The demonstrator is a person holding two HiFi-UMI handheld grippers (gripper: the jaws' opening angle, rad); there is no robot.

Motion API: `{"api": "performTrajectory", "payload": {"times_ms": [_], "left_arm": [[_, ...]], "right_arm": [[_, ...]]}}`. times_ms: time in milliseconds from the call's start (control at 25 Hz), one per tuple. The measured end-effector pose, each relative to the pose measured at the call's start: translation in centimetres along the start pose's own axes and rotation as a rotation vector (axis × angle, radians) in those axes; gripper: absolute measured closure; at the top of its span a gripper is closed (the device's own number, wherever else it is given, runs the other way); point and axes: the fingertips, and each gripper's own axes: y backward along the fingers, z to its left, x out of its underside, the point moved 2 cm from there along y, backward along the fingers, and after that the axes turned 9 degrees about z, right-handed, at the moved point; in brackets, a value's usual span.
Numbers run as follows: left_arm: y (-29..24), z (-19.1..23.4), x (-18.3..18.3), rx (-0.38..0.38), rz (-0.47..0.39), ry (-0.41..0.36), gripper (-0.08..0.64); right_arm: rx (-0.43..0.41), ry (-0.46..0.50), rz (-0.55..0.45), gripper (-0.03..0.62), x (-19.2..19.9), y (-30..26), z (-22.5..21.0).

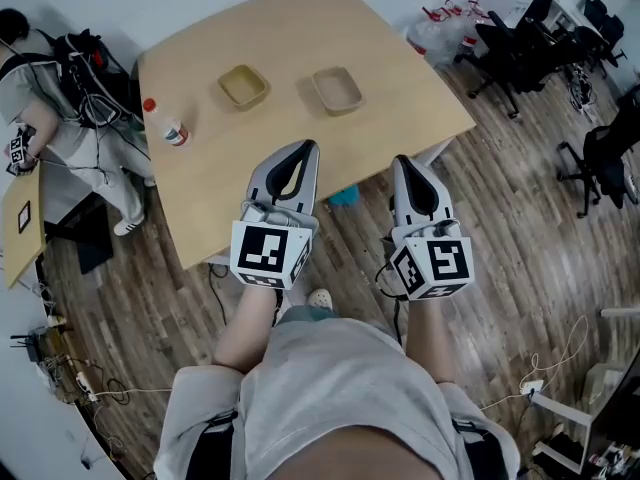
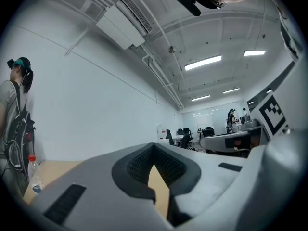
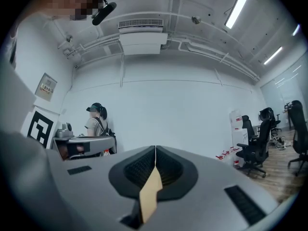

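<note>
My left gripper [image 1: 308, 148] hovers over the near edge of a light wooden table [image 1: 300, 38], jaws shut with nothing between them. To its right, my right gripper [image 1: 404, 160] hangs at the table's near edge, also shut and empty. Through the left gripper view the tips of the left gripper [image 2: 154, 148] meet, and a sliver of table [image 2: 160, 189] shows below them. The right gripper [image 3: 155, 150] looks the same in its own view. Two shallow tan trays [image 1: 244, 85] [image 1: 338, 89] lie beyond the grippers. A clear bottle with a red cap [image 1: 168, 125] stands at the table's left.
A person with a backpack [image 1: 40, 98] stands left of the table, also seen as a person [image 3: 96, 124] in the right gripper view. Black office chairs [image 1: 520, 38] and white bags [image 1: 440, 28] are at the back right. Cables lie on the wooden floor [image 1: 520, 268].
</note>
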Motion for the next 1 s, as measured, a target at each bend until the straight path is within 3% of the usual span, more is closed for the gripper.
{"api": "performTrajectory", "payload": {"times_ms": [520, 1000], "left_arm": [[-3.8, 0.7, 0.6, 0.039, 0.021, 0.012, 0.545], [-8.1, 1.8, -0.6, -0.072, 0.013, 0.025, 0.545]], "right_arm": [[0.018, -0.007, 0.027, 0.580, 0.3, -2.7, -1.7], [-0.083, 0.021, 0.022, 0.580, -1.7, -7.5, -5.4]]}}
